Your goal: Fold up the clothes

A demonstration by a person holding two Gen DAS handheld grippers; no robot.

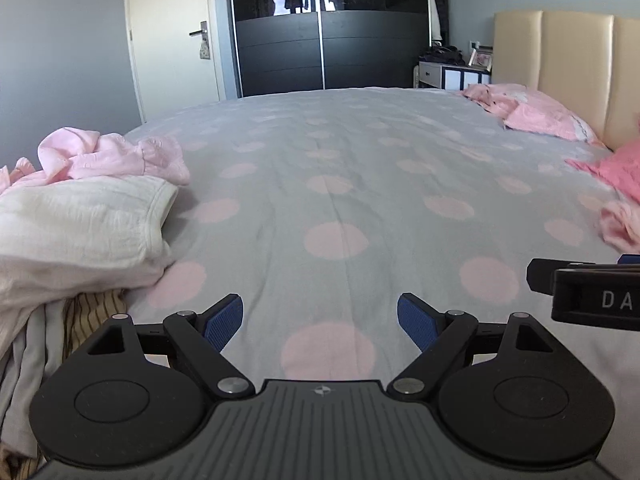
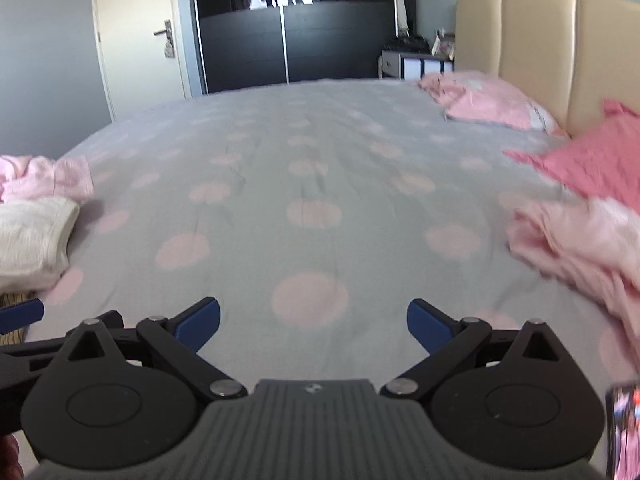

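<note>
**Two released grippers above the dotted bed cover**

Left wrist view: nearest the camera, at the bottom of the frame, the left gripper (image 1: 320, 322) has its blue pads (image 1: 222, 323) spread wide, and nothing is between them, only the grey bed cover (image 1: 340, 160) with pale pink dots below. At the left edge lies the pile of clothes (image 1: 76, 224): a cream white garment on top, a light pink garment (image 1: 116, 156) behind it, and a striped fabric (image 1: 90, 312) under it at the lower left. At the right edge, a part of the right gripper (image 1: 588, 292) comes into the frame. In the upper right, a pink pillow (image 1: 536, 112) rests near the beige headboard (image 1: 560, 64). A dark wardrobe (image 1: 320, 40) and a door (image 1: 168, 40) stand at the top.

Right wrist view: at the bottom, the right gripper (image 2: 314, 326) is also released, its pads far apart and holding nothing. The picture is a little blurred. Pink clothes (image 2: 580, 240) lie at the right edge, just beside the gripper, with a darker pink cloth (image 2: 592, 164) behind them. The cream and pink pile is at the left edge, well apart from these fingers
</note>
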